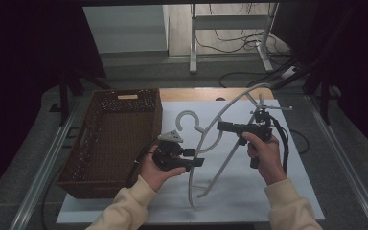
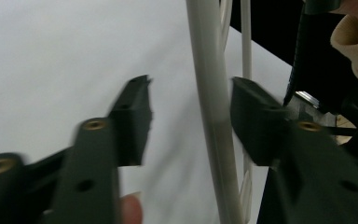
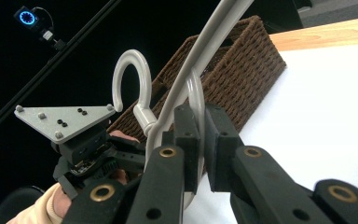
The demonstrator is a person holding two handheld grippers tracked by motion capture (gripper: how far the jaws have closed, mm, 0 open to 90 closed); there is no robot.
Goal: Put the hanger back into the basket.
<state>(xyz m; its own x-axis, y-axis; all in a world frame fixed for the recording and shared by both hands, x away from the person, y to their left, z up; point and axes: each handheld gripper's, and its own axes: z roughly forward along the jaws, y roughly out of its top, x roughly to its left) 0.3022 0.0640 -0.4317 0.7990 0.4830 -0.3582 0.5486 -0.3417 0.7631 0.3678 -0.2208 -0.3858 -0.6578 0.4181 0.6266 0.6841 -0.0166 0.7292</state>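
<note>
A white plastic hanger is held up off the white sheet, its hook toward the basket. My right gripper is shut on one of the hanger's thin arms; in the right gripper view that arm is pinched between the pads of the gripper. My left gripper reaches the hanger's long curved bar from the left. In the left gripper view the bar stands between the jaws of the gripper, close against the right pad, with a clear gap to the left one.
A brown wicker basket stands at the table's left, right behind the hanger's hook in the right gripper view. The white sheet covers the table, with a wooden edge at the back. A cable trails from each gripper.
</note>
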